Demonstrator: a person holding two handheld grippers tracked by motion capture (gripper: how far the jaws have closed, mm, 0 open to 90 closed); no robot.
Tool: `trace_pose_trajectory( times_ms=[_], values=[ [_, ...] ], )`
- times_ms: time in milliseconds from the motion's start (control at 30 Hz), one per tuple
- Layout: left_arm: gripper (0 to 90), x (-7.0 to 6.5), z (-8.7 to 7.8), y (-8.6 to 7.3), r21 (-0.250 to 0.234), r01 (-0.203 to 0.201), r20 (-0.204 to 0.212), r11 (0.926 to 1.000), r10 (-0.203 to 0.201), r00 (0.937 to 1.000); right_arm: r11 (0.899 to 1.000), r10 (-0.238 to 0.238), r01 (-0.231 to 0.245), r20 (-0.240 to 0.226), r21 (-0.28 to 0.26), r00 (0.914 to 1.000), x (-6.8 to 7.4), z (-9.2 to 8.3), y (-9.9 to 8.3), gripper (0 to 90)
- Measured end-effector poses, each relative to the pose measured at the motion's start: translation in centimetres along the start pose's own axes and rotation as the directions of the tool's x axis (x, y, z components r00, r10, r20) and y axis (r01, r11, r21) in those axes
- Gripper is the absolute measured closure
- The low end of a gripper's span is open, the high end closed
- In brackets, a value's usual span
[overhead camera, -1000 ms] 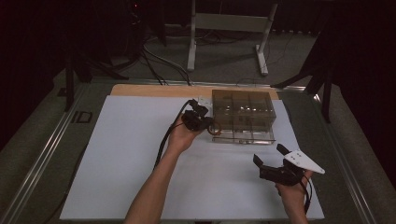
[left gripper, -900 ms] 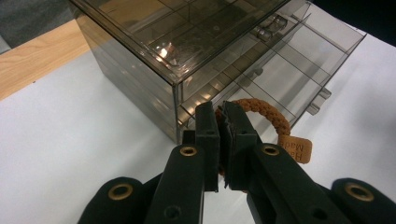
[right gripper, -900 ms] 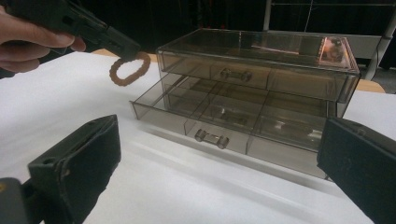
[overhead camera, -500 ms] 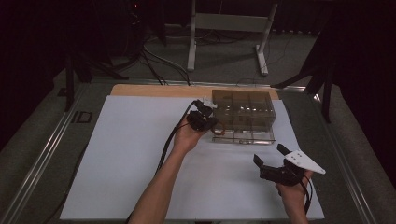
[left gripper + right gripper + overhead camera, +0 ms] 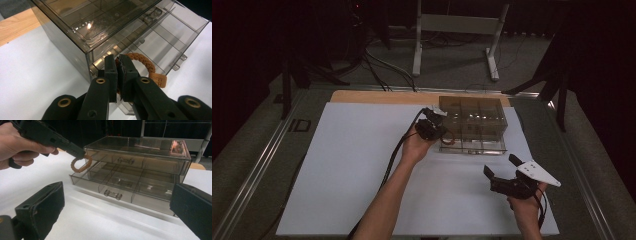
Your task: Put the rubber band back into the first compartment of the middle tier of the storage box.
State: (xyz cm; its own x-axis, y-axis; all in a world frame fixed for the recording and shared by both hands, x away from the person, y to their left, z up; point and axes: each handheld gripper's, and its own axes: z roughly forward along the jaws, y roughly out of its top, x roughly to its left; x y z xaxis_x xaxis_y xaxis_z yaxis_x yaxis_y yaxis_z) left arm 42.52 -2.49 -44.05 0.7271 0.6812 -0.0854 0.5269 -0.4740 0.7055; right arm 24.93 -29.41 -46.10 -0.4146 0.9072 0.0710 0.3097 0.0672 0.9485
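Now the left gripper (image 5: pixel 117 72), clamped on the braided bracelet (image 5: pixel 140 60), should lower it fully inside the open drawer (image 5: pixel 120 185) before releasing; the right gripper (image 5: pixel 507 175) waits, spread wide.

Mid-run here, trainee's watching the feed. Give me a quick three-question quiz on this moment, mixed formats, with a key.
1. True or false: the left gripper holds the braided bracelet above the open bottom drawer of the smoky clear drawer box.

2. Multiple choice: how does the right gripper stand?
A. Shut on the drawer handle
B. Open, holding nothing, over the white table cover
C. Shut on the bracelet's tag

3. Fill in: the bracelet carries a small tan ____, seen in the left gripper view.

Key: 1 true; 2 B; 3 tag.
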Motion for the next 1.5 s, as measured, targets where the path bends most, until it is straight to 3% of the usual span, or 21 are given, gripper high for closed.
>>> trace_pose_trajectory(
  times_ms=[367,533,567,700,767,833,900,967,1067,1167,1500],
  values=[
    [87.7,-0.2,0.8,0.1,0.000,0.021,0.002,0.9998,-0.021,0.9998,1.000,0.001,-0.001,0.000,0.000,1.0000,0.0,0.0,0.0,0.0],
    [85.3,-0.5,1.3,0.0,-0.013,0.044,0.024,0.9990,-0.043,0.9988,1.000,-0.002,0.002,-0.003,-0.001,1.0000,0.1,0.0,0.0,0.0],
    [65.8,-0.5,1.3,-0.1,-0.012,0.044,0.033,0.9990,-0.044,0.9985,1.000,0.001,-0.001,-0.003,0.000,1.0000,0.1,0.0,0.0,0.0],
    [39.5,-0.4,0.6,-0.3,-0.044,0.060,0.034,0.9972,-0.059,0.9977,1.000,0.003,-0.003,-0.002,-0.003,1.0000,0.0,-0.1,0.0,0.0],
    [35.1,-0.3,0.0,-0.5,-0.069,0.063,0.039,0.9956,-0.060,0.9974,1.000,0.002,-0.002,-0.001,-0.002,1.0000,0.0,-0.1,0.0,0.0],
    [18.8,-0.1,-0.5,-0.6,-0.087,0.075,0.019,0.9933,-0.074,0.9971,1.000,0.002,-0.002,-0.002,-0.001,1.0000,0.0,0.0,0.0,0.0],
    [18.5,0.2,-1.0,-0.8,-0.098,0.086,0.031,0.9915,-0.083,0.9961,1.000,-0.001,0.001,-0.004,-0.001,1.0000,0.1,0.0,0.0,0.0],
    [8.0,0.4,-1.5,-0.9,-0.102,0.085,0.043,0.9911,-0.081,0.9958,1.000,-0.003,0.003,-0.004,0.000,1.0000,0.1,0.0,0.0,0.0],
    [1.8,0.5,-2.3,-1.2,-0.125,0.073,0.055,0.9895,-0.067,0.9962,1.000,-0.003,0.003,-0.004,-0.001,1.0000,0.1,0.1,0.0,0.0],
    [0.9,0.7,-3.2,-1.6,-0.161,0.082,0.063,0.9835,-0.073,0.9953,1.000,-0.004,0.004,-0.005,0.002,1.0000,0.2,0.1,-0.1,0.0],
    [0.8,1.5,-5.6,-2.9,-0.195,0.069,0.039,0.9784,-0.063,0.9973,1.000,-0.006,0.006,-0.007,0.004,1.0000,0.3,0.2,-0.1,0.0]
  ],
)
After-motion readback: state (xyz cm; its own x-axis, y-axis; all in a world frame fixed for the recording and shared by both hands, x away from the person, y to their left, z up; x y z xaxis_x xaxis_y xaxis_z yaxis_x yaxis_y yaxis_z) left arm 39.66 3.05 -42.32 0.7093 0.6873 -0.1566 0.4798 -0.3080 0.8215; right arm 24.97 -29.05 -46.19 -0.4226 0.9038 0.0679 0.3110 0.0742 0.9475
